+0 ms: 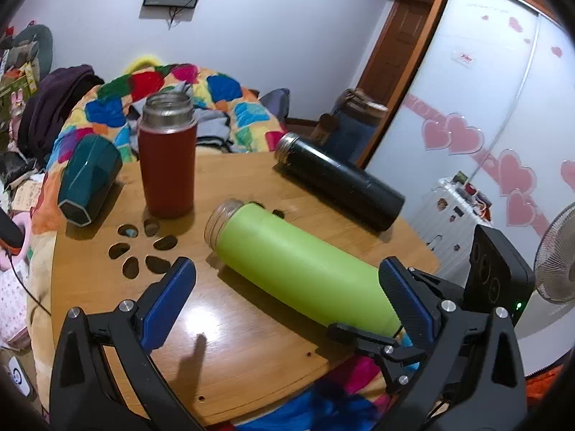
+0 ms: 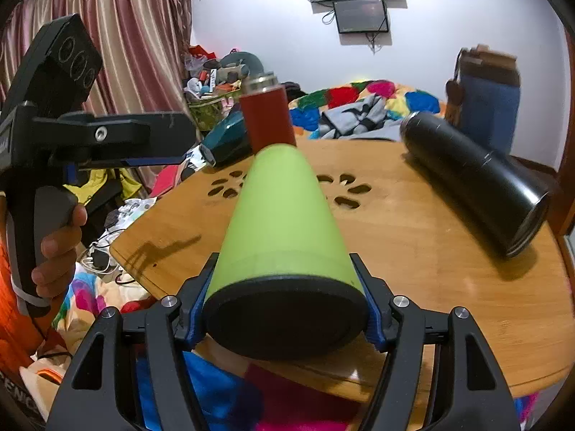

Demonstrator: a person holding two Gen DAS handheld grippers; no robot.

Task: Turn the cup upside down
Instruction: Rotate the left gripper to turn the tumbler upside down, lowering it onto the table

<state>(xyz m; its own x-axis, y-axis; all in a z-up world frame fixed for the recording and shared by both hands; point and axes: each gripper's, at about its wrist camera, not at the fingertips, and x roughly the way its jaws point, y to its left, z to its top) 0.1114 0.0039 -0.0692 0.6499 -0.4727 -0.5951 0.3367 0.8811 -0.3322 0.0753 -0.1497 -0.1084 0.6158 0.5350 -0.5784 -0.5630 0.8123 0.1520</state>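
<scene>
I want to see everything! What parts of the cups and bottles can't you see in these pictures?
- Green bottle mouth: hidden in the right wrist view by its own body.
- Its base: covered in the left wrist view by the right gripper.
- Red bottle bottom: hidden in the right wrist view behind the green bottle.
- Black bottle: blurred there, fine detail unreadable.
- Teal cup inside: faces away in both views.

Between the right gripper's (image 2: 284, 318) blue ribbed pads, the green cup (image 2: 284, 222) is showing a matt, smooth skin and a dull black base. Ahead, the wooden table (image 2: 413, 251) is gleaming with varnish; the black flask (image 2: 474, 183) is looking glossy, the red flask's (image 1: 167, 165) neck bare metal.
</scene>
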